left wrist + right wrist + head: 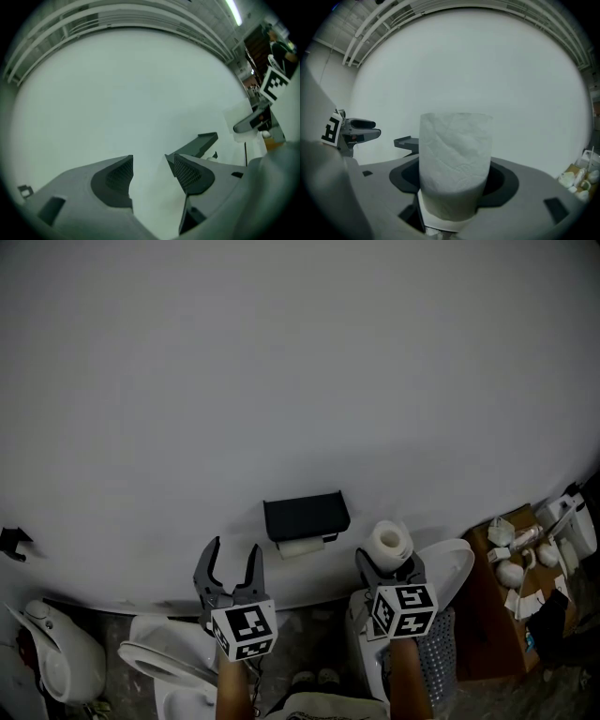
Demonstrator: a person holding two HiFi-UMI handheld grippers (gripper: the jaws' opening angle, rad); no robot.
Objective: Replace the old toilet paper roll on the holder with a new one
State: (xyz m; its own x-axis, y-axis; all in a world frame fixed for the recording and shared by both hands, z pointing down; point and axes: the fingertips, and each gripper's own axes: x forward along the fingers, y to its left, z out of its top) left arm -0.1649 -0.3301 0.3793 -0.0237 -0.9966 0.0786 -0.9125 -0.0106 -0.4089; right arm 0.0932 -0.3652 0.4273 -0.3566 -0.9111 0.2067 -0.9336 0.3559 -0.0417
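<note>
Left gripper (pixel 234 549) spread and empty below the holder (pixel 306 515), right gripper (pixel 388 562) pinching the new roll (pixel 390 540) upright beside it; the old roll (pixel 300 547) is still mounted, so clearing it 1-handed risks dropping it.

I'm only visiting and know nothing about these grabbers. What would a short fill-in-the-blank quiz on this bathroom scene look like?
1. The right gripper is shut on the new toilet paper roll, which stands ____.
2. The left gripper has ____ between its open jaws.
3. The holder on the white wall is coloured ____.
Missing words: upright; nothing; black.
</note>
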